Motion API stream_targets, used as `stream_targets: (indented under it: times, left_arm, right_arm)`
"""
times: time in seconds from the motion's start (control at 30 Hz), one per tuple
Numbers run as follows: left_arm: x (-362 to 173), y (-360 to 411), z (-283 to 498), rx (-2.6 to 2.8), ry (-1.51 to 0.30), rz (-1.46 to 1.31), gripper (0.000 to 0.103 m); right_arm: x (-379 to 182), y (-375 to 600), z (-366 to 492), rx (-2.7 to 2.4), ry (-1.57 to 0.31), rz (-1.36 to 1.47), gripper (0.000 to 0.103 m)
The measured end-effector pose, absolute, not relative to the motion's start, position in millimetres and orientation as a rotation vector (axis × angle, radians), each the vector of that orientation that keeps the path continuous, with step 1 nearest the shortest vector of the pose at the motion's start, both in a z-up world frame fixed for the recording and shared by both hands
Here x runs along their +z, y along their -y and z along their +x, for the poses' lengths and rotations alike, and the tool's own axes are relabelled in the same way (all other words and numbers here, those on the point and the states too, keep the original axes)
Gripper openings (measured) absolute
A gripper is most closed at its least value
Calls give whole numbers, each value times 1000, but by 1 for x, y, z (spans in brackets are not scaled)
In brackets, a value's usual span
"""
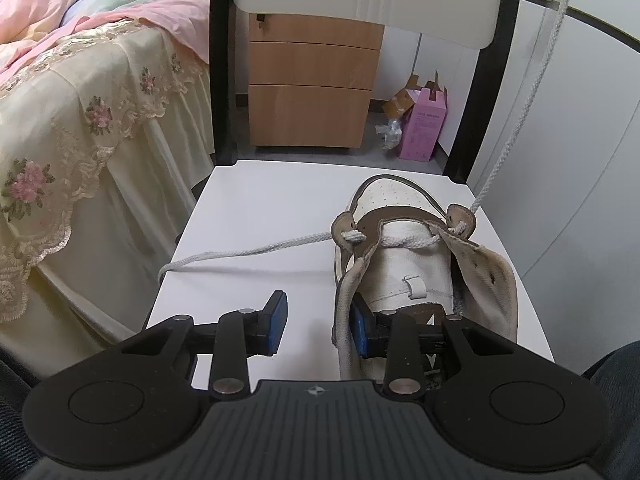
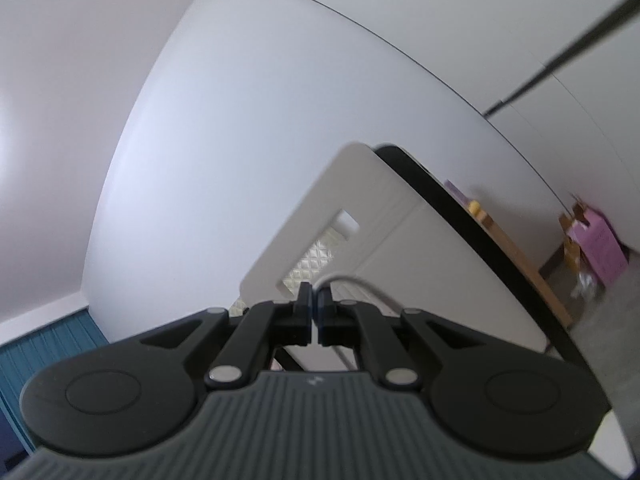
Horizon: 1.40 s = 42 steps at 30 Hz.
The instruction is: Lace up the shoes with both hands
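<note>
The shoe's point(image 1: 404, 268) heel is hidden behind the left gripper point(image 1: 320, 322), whose right finger point(image 1: 362, 330) covers part of its collar. The lace point(image 1: 532, 92) running up from the shoe is cut off at the top edge. Beyond the right gripper point(image 2: 315, 312), the chair point(image 2: 384, 232) is blurred.

One shoe point(image 1: 404, 268) on one white chair seat point(image 1: 256, 208); one white lace point(image 1: 248, 250), threaded through the front pair of eyelets, with two free runs: one across the seat to the left, one rising to the upper right; two brown eyelet tabs at the front of the shoe; one loop on the tongue; two grippers in total: one left gripper point(image 1: 320, 322), with two blue-padded fingers, and one right gripper point(image 2: 314, 304), with two fingers; one wooden drawer unit point(image 1: 312, 92) with three drawer fronts; one pink box point(image 1: 424, 128); one bed point(image 1: 80, 128); two black chair-back posts
</note>
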<state>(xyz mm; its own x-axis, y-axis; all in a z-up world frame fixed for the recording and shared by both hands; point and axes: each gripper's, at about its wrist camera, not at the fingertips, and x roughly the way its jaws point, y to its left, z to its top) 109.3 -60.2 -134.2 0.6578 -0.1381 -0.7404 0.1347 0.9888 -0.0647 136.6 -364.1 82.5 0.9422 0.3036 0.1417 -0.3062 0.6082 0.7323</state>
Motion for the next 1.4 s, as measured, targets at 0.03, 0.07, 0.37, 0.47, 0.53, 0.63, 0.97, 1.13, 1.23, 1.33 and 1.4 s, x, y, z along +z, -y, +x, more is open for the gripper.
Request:
stream_targets:
  times: [0.03,0.07,0.37,0.47,0.53,0.63,0.97,1.13,1.23,1.33,1.4]
  left_arm:
    - [-135,60,109,-155,-839,-3,38]
    - [-135,60,110,-156,-839,-2,38]
    - [-138,66,107,-175,-816,38,38]
    - [-139,66,107,-181,-812,42,43]
    - [-139,66,106,-178,-812,43,43]
    - [-139,65,106,-183,-810,32,43]
    - [-139,70,104,-204,-786,66,43]
    - [-137,67,106,-206,-787,68,43]
    - [-136,68,105,-210,-782,75,43]
    - [-136,69,102,-214,-778,73,43]
    - [-133,68,101,-221,-770,66,43]
  right_arm:
    - [90,363,136,343,1,821,3]
    - [98,363,136,334,-2,796,3]
    - [166,369,126,287,-45,601,4]
    - [187,372,121,272,-46,553,3]
    - [202,375,118,263,-47,520,3]
    - [222,376,114,247,-47,471,3]
    - [289,366,107,191,-40,302,3]
    - [317,363,107,172,-33,250,3]
    - [331,364,102,166,-10,238,3]
    - [344,363,96,159,21,208,3]
    - [345,360,93,159,20,181,3]
